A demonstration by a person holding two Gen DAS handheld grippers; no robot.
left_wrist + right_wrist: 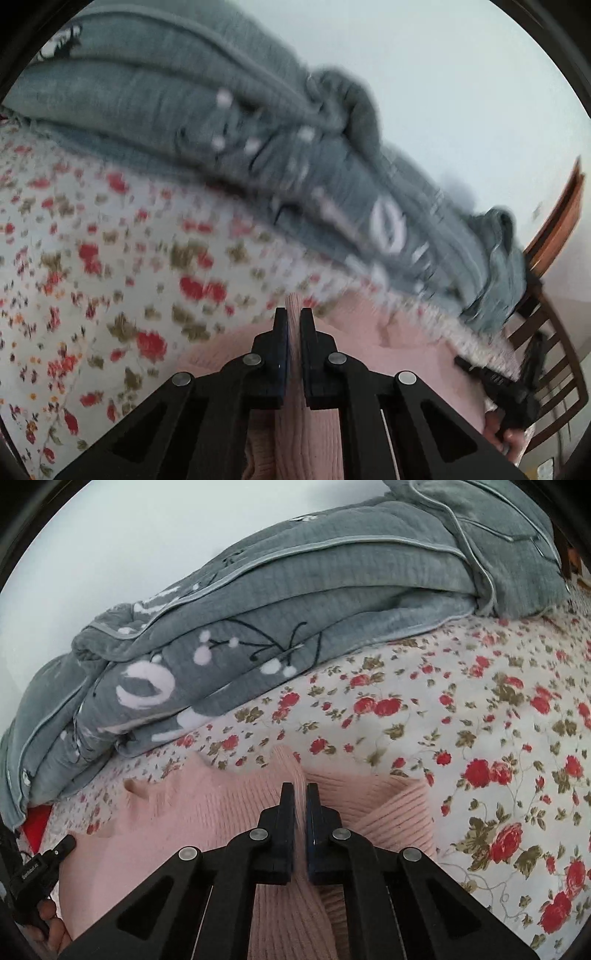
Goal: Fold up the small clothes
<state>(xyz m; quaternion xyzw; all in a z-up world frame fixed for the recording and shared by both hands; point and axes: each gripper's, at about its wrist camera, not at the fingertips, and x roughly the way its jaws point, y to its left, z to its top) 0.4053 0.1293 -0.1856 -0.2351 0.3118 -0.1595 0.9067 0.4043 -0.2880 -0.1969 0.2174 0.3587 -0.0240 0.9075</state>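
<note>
left wrist view: the left gripper has its jaws pinched on a raised ridge of the pink knit sweater, which lies on the floral bedsheet; the frame is motion-blurred. a folded grey quilt lies beyond the sweater, with a wooden chair at the right edge. right wrist view: the right gripper is likewise clamped on a fold of the sweater, near the quilt; the left gripper appears at far left

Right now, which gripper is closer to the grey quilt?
Left. The left gripper pinches the pink sweater just below the grey quilt; the right gripper also holds the sweater, with more flowered sheet between.
</note>
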